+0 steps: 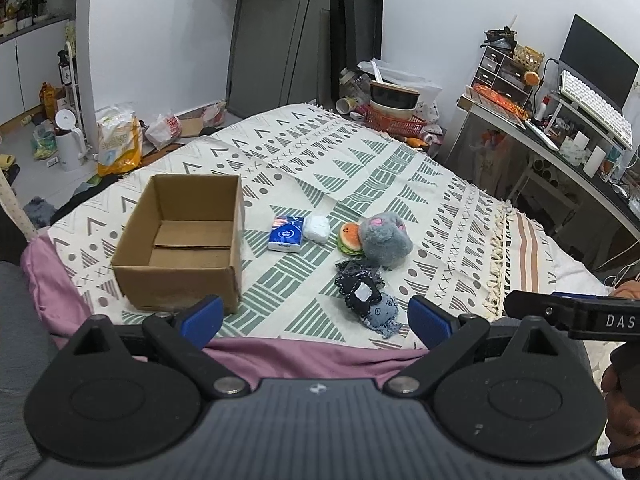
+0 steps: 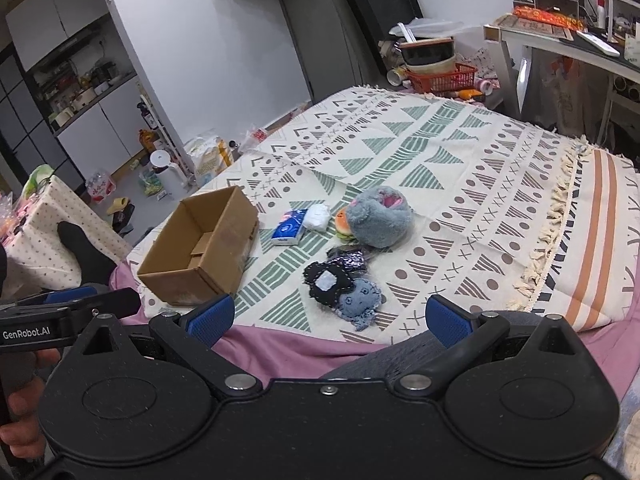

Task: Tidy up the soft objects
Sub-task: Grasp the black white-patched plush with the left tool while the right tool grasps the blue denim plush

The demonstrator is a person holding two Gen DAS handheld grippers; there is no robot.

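Cardboard first: an open cardboard box (image 1: 180, 240) sits on the patterned blanket (image 1: 400, 168) at my left, flaps up, nothing inside it that I can see. The blanket covers a bed with a pink sheet (image 1: 304, 356) showing along the near edge.

To the right of the box, apart from it, lie the soft things. A blue tissue pack (image 1: 286, 234) rests beside a white wad (image 1: 317, 229), the two touching or nearly so. Further right a grey plush toy (image 1: 385, 240) leans against a small burger-shaped plush (image 1: 350, 236), partly covering it. Nearer to me, a dark fabric piece with a white patch (image 1: 358, 292) overlaps a light blue denim fabric toy (image 1: 380, 314); another dark scrap peeks out behind them, too crumpled to name.

My left claw (image 1: 316, 320) hangs over the bed's near edge, blue pads spread wide, gripping nothing. My right claw (image 2: 344, 316) is likewise spread wide and empty, level with the left, whose black body shows at the lower left of its view with a hand (image 2: 20, 416) under it.

Nothing stands between either claw and the fabric pieces. Beyond the bed I see floor clutter: a white kettle (image 1: 68, 140), a yellow bag (image 1: 120, 140), a red basket with bowls (image 1: 394, 118), and a desk (image 1: 560, 148) carrying a keyboard and monitor.
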